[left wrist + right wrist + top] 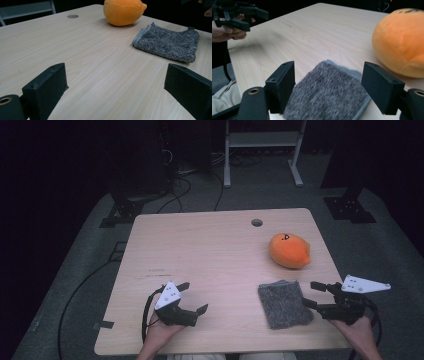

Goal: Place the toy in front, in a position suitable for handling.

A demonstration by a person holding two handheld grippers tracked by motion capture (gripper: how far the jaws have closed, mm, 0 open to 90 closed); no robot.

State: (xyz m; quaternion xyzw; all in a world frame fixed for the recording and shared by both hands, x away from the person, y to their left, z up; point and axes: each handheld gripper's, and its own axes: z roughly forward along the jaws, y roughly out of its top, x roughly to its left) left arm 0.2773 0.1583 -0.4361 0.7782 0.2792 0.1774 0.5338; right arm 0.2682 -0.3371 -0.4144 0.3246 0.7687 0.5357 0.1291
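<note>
An orange plush fruit sits on the right half of the wooden table. A folded grey cloth lies flat in front of it, near the front edge. My right gripper is at the cloth's right edge, open. In the right gripper view the cloth lies under and between the wide-apart jaws, and the pads do not press on it; the plush fruit is close behind. My left gripper hovers open over bare wood at the front left, holding nothing.
A round cable hole is near the table's far edge. Beyond the table stand a white frame and dark stands, with cables on the floor. In the left gripper view the plush fruit and the cloth lie ahead.
</note>
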